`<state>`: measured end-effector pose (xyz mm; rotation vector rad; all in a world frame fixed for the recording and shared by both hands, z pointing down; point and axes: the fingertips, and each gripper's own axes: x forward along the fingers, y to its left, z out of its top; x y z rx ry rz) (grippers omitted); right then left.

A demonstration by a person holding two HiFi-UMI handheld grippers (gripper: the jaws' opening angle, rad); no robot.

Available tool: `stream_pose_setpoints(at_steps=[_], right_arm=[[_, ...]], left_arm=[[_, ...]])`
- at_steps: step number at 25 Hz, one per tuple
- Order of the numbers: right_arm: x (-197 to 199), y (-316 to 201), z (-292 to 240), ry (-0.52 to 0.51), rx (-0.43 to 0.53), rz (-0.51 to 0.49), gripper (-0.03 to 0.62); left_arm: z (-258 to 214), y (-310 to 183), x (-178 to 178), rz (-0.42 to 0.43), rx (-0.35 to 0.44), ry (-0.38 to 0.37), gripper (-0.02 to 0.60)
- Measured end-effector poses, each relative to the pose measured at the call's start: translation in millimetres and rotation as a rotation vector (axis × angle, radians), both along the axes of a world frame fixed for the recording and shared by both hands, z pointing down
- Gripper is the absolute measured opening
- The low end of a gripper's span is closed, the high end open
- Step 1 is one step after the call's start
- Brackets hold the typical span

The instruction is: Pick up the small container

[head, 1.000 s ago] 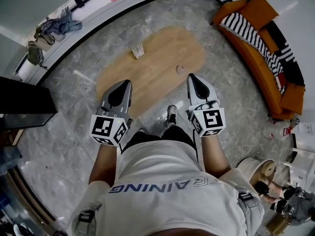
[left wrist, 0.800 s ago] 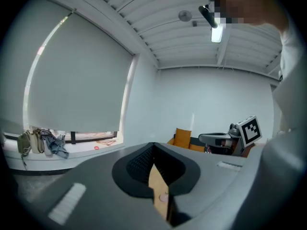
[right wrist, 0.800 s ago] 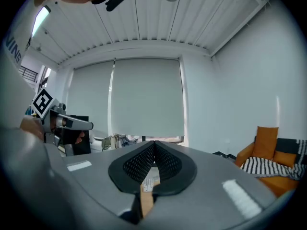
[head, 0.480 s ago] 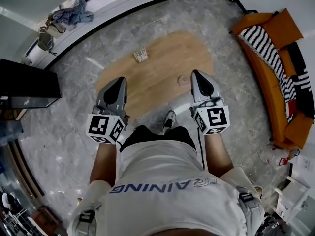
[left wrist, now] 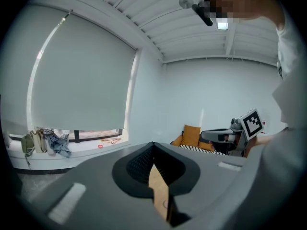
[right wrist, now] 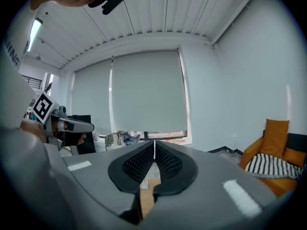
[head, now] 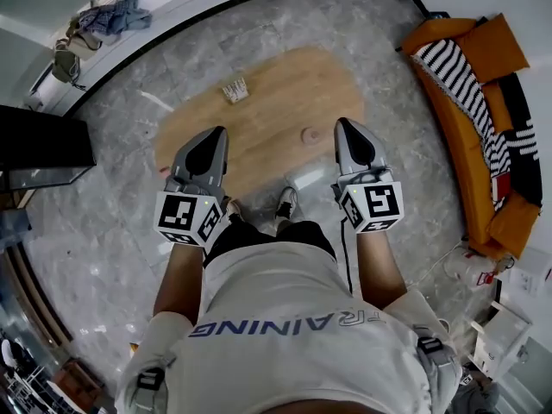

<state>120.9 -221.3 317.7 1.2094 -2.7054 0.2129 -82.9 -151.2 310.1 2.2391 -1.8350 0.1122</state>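
wood table nearer, both grippers' jaws together and empty, container not yet reached

change first: the person has stepped in over the last second, so the wood table (head: 259,115) now lies closer under both grippers, and the view has swung a little. left gripper (head: 216,134) and right gripper (head: 343,126) came forward together, side by side, noses aimed across the table. the small container (head: 309,134) sits on the table's near right part. in the head view it is now just left of the right gripper's nose, between the two grippers and much nearer the right one (the height gap can't be judged from above). both pairs of jaws are pressed together with nothing in them, same as a second ago. my read: this is approach only. the right gripper would have to spread its jaws and come down to the container before any pick.

counts, big to small:
- orange sofa (head: 483,171): one
- wood table: one
- black cabinet (head: 43,145): one
- grippers: two
- pale slatted item (head: 235,90) on the table's far left part: one (can't tell what it is)
- small container: one
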Motion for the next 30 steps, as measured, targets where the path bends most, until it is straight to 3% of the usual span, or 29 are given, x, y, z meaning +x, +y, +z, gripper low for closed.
stream_pose_setpoints(at_steps=[4, 10, 15, 22, 30], right_arm=[[-1, 1, 5, 0.023, -0.016, 0.018, 0.042], [-7, 0, 12, 0.033, -0.039, 0.038, 0.149], [-2, -2, 20, 0.047, -0.061, 0.050, 0.257], [-4, -3, 28, 0.079, -0.085, 0.042, 0.464], [5, -9, 50, 0.087, -0.145, 0.048, 0.511]], left_arm=[[3, -4, -1, 0.033, -0.002, 0.024, 0.000], [9, -8, -5, 0.077, -0.019, 0.043, 0.000], [11, -13, 0, 0.101, -0.024, 0.039, 0.000], [12, -16, 3, 0.113, -0.031, 0.038, 0.000], [21, -28, 10, 0.122, -0.047, 0.043, 0.000]])
